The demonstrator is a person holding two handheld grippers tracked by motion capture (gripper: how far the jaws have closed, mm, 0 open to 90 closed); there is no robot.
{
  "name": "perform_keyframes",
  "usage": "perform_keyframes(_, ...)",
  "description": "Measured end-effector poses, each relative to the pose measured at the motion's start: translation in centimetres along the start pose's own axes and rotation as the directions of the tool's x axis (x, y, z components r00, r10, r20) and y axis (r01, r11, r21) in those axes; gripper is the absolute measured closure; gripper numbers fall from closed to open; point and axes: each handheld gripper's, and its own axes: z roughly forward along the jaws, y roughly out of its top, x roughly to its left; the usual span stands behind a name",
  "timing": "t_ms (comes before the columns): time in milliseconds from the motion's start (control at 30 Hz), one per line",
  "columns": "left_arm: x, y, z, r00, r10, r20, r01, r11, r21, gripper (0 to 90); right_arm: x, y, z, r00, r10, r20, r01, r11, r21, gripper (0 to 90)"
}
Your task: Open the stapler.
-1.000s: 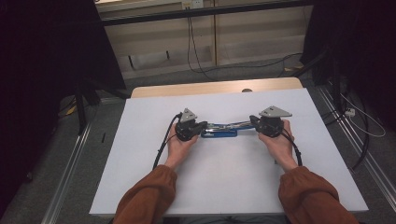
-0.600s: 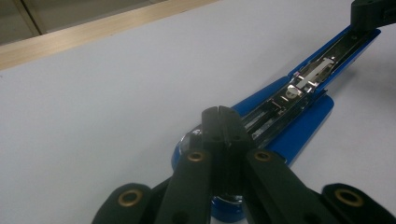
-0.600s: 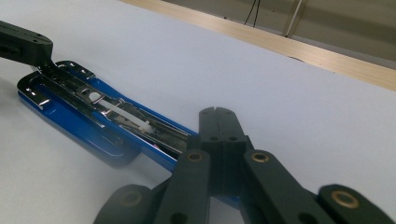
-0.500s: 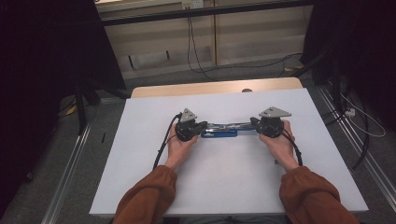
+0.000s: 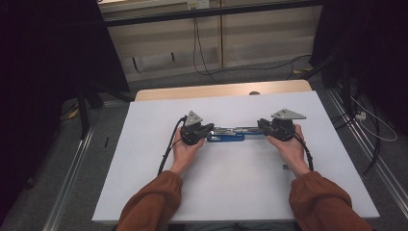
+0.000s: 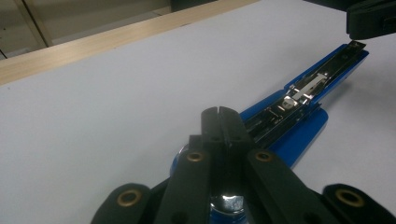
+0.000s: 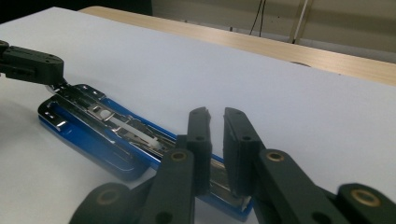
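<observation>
Hardly anything is shifting since the earlier frames: both hands are keeping their places on the white bench (image 5: pixel 144 192), and the one change is that the right gripper (image 5: pixel 263 126) has just been opening its jaws a little. In the right gripper view a narrow gap is showing between those jaws, with the blue stapler (image 7: pixel 107 135) lying under and behind them, and I cannot tell whether the pads are pressing on it. The left gripper (image 5: pixel 208 129) is keeping its jaws fully together; in the left gripper view they are meeting with no gap, their tips resting above the stapler's near end, so whether they are pinching any part of it is unclear. The stapler (image 5: pixel 231 134) is lying near the bench's centre, swung open flat, stretching from nine o'clock to three o'clock between the grippers, its metal staple channel (image 6: pixel 303 91) facing up. My judgement is that the person is working on the opened stapler, probably readying it for loading or for folding shut, and the right hand is letting go of its end. The next move would be calling for a steady hold at the left end while the right takes a fresh grip. No brand, label or writing is readable anywhere.
</observation>
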Motion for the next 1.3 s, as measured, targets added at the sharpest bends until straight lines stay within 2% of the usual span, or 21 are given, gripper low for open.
perform_keyframes(133, -0.2, 0.0, -0.1, 1.0, 0.007, -0.001, -0.007, 0.9998, -0.017, 86.9, 0.0, 0.2, -0.2, 1.0, 0.007, -0.005, -0.007, 0.999, -0.032, 75.3)
perform_keyframes(233, -0.2, 0.3, -0.5, 1.0, 0.006, 0.005, -0.005, 0.9991, -0.041, 80.1, 0.0, 0.3, -0.3, 0.9997, 0.019, -0.017, -0.02, 0.999, -0.051, 68.9)
perform_keyframes(400, 0.0, 0.4, -1.0, 0.9995, -0.03, 0.002, 0.03, 0.9979, -0.056, 67.3, 0.1, 0.4, -0.5, 0.999, 0.045, -0.004, -0.045, 0.997, -0.067, 53.7)
perform_keyframes(467, -0.2, 0.3, -1.2, 0.9995, -0.032, 0.003, 0.032, 0.998, -0.054, 63.2, 0.0, 0.3, -0.5, 0.999, 0.044, -0.004, -0.044, 0.997, -0.07, 49.2)
perform_keyframes(600, -0.6, 0.2, -2.0, 0.9999, -0.013, -0.01, 0.013, 0.999, -0.044, 50.9, 0.1, 0.3, -1.0, 0.9995, 0.032, 0.006, -0.031, 0.997, -0.065, 32.5)
perform_keyframes(733, -0.5, 0.1, -2.5, 0.9987, -0.045, -0.022, 0.045, 0.9988, -0.018, 35.8, 0.0, 0.3, -1.5, 0.9999, 0.012, 0.004, -0.012, 0.998, -0.068, 24.5)
perform_keyframes(800, -0.5, 0.1, -2.6, 0.9959, -0.089, -0.017, 0.09, 0.9954, 0.033, 27.5, 0.0, 0.2, -1.7, 1.0, 0.005, 0.004, -0.005, 0.998, -0.07, 18.8)
perform_keyframes(833, -0.7, 0.1, -2.7, 0.9926, -0.121, -0.012, 0.121, 0.9913, 0.052, 24.7, 0.0, 0.1, -1.7, 0.9999, 0.01, 0.003, -0.009, 0.998, -0.069, 17.1)
perform_keyframes(867, -0.9, 0.1, -2.8, 0.9927, -0.121, -0.006, 0.121, 0.9908, 0.061, 23.8, 0.1, 0.0, -1.8, 1.0, 0.004, 0.002, -0.004, 0.998, -0.069, 15.8)
perform_keyframes(967, -1.5, 0.1, -3.3, 0.9985, -0.046, -0.031, 0.048, 0.9966, 0.066, 19.9, 0.4, 0.1, -1.8, 0.9999, -0.006, -0.015, 0.005, 0.997, -0.077, 11.1)
perform_keyframes(1000, -1.5, 0.1, -3.3, 0.9987, -0.037, -0.034, 0.039, 0.997, 0.067, 16.9, 0.5, 0.1, -1.8, 0.9997, -0.007, -0.024, 0.005, 0.997, -0.081, 10.2)
perform_keyframes(1067, -1.5, 0.1, -3.6, 0.9988, -0.042, -0.026, 0.044, 0.9968, 0.067, 11.2, 0.7, 0.1, -1.8, 0.9992, -0.011, -0.038, 0.008, 0.997, -0.077, 7.7)
perform_keyframes(1167, -1.6, -0.2, -4.1, 0.9995, -0.022, -0.022, 0.023, 0.9981, 0.058, 5.5, 0.9, 0.1, -2.0, 0.9986, -0.022, -0.048, 0.018, 0.997, -0.069, 6.3)
perform_keyframes(1300, -1.6, -0.5, -4.8, 0.9999, -0.016, 0.001, 0.016, 0.9982, 0.057, 4.9, 0.8, 0.0, -2.5, 0.9982, -0.026, -0.054, 0.022, 0.997, -0.075, 5.4)
